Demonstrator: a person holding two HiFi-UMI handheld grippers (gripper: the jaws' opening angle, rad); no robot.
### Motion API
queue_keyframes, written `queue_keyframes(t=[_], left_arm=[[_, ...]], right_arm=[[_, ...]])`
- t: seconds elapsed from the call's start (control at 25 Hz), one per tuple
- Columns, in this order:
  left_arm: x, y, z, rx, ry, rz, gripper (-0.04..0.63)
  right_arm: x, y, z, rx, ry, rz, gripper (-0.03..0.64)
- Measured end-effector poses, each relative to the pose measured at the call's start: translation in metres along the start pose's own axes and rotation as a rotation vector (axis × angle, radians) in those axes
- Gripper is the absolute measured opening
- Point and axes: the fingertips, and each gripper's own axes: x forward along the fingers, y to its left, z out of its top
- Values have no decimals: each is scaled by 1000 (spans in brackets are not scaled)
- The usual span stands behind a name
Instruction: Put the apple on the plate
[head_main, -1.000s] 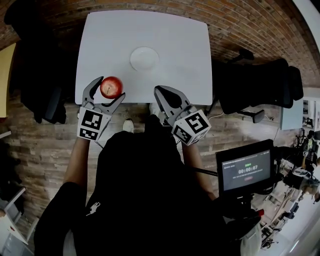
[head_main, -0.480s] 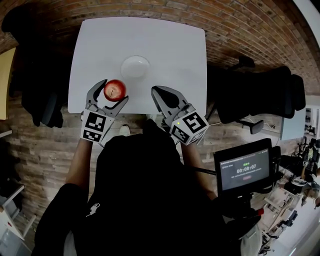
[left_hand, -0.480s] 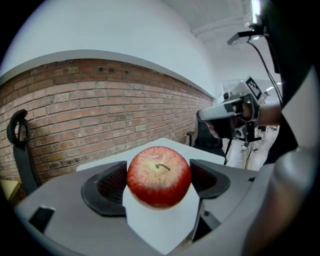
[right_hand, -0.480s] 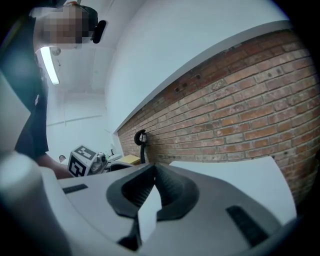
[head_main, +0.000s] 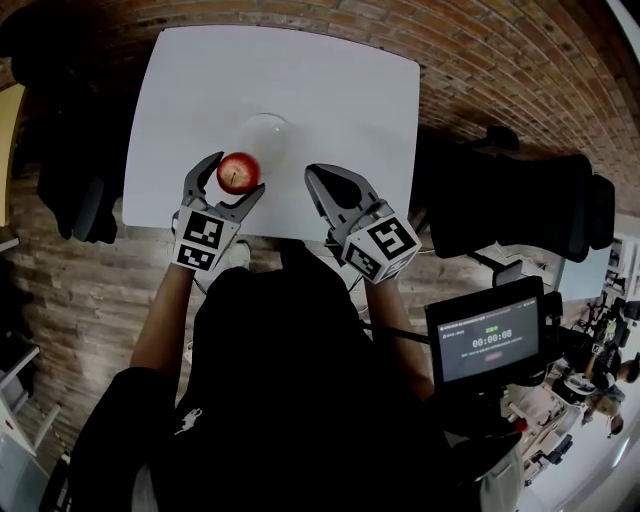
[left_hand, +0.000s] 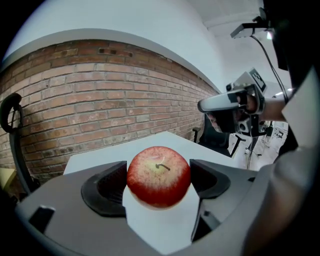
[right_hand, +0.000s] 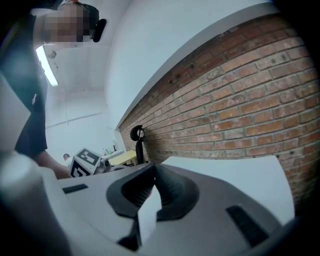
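Observation:
A red apple (head_main: 238, 172) (left_hand: 158, 176) is held between the jaws of my left gripper (head_main: 232, 178) (left_hand: 158, 180), which is shut on it, stem up, above the white table (head_main: 330, 90). The white plate (head_main: 268, 130) lies just beyond the apple and is partly hidden by it in the head view. My right gripper (head_main: 325, 185) (right_hand: 152, 190) hovers over the table's near edge to the right, its jaws shut with nothing between them.
Brick-pattern floor surrounds the table. Dark office chairs stand at the left (head_main: 70, 190) and right (head_main: 520, 200) of it. A screen (head_main: 487, 343) on a stand sits at the lower right. The table's far half is bare white surface.
My left gripper has carried the apple forward and slightly right, so it now overlaps the plate's near edge. The right gripper has stayed near the table's front edge.

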Motion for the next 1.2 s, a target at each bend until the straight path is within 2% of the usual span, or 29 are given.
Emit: queue_keyframes(t=[0.16,0.52,1.2], left_arm=[[0,6,-5,-3,22,7,397],[84,11,-9,-37,70,-11,397],[112,17,-40,-37,127,-8,397]], right_arm=[[9,3,1,19,26,11,3],[22,-71,-16,50,90,24,3],[22,-78,-35,66,136,9,3]])
